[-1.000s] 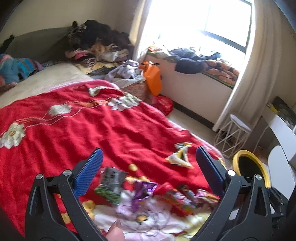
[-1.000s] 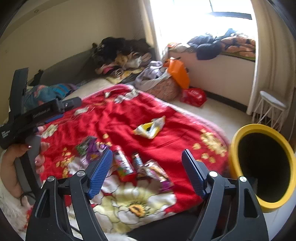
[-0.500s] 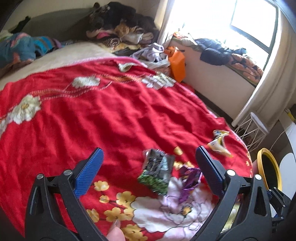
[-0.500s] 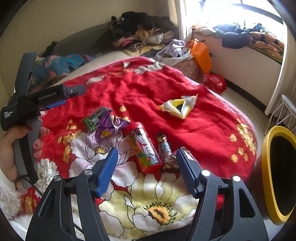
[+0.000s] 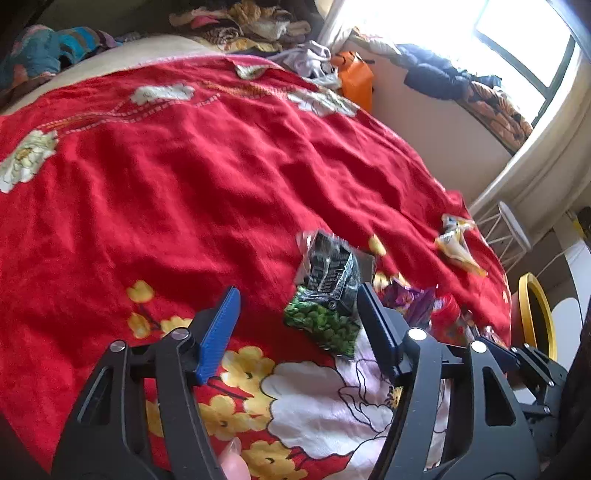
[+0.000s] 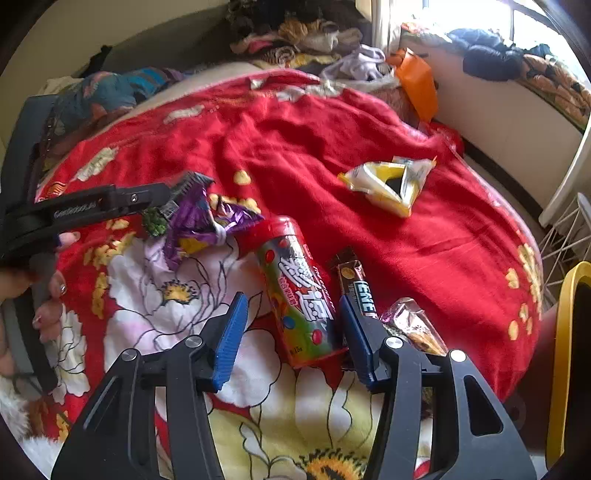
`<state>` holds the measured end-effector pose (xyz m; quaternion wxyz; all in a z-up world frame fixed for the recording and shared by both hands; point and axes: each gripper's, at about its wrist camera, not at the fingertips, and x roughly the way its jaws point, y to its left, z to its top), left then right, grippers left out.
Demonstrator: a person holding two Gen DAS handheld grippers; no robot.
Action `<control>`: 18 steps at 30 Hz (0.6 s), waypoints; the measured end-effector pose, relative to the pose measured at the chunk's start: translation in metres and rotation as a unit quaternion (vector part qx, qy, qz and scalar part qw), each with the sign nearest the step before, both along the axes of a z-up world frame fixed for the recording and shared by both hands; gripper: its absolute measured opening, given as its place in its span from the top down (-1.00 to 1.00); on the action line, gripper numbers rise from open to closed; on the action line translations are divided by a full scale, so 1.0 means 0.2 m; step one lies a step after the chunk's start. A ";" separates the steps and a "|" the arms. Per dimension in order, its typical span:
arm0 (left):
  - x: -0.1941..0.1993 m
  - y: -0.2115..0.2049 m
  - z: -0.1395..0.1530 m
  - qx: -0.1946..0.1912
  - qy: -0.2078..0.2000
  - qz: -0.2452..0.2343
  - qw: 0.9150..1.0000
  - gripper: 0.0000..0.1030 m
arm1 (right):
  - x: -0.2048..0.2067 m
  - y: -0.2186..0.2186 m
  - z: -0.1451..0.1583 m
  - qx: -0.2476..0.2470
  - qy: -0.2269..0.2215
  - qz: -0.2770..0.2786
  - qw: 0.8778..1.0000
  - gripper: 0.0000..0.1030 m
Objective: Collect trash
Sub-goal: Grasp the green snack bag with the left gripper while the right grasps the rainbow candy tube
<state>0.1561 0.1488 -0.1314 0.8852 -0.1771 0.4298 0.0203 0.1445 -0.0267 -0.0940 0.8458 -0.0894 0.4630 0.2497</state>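
Trash lies on a red flowered blanket (image 5: 184,177). My left gripper (image 5: 297,325) is open, low over the bed, with a green-and-black snack packet (image 5: 327,291) just ahead between its fingers. A purple wrapper (image 5: 410,299) and a yellow wrapper (image 5: 456,247) lie to the right. My right gripper (image 6: 293,325) is open around the near end of a red candy tube (image 6: 299,291). A brown bar wrapper (image 6: 354,280), a clear wrapper (image 6: 413,325), the purple wrapper (image 6: 203,221) and the yellow wrapper (image 6: 388,181) lie around it. The left gripper's finger (image 6: 92,206) shows at left.
A yellow-rimmed bin (image 6: 569,350) stands off the bed's right side, also in the left wrist view (image 5: 535,317). A white wire stool (image 5: 506,232), an orange bag (image 6: 417,85), piled clothes (image 6: 303,33) and a window ledge with bedding (image 5: 461,85) are beyond.
Both grippers have dropped closer to the bed. The left has neared the green packet. The right has come down around the candy tube. Both jaws look somewhat narrower.
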 end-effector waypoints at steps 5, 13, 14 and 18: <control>0.01 -0.03 -0.03 -0.002 0.003 -0.012 1.000 0.09 | 0.01 0.04 -0.05 -0.007 0.018 0.009 1.000 0.32; 0.00 -0.04 -0.02 -0.017 -0.005 -0.021 1.000 0.54 | -0.03 -0.03 -0.01 0.051 0.028 0.002 0.998 0.44; 0.00 -0.05 -0.01 -0.017 -0.006 -0.024 1.000 0.58 | -0.04 -0.04 0.00 0.060 0.027 0.000 0.998 0.44; 0.00 -0.07 0.03 -0.013 -0.020 -0.035 0.999 0.61 | -0.07 -0.10 0.05 0.091 0.021 -0.011 0.996 0.44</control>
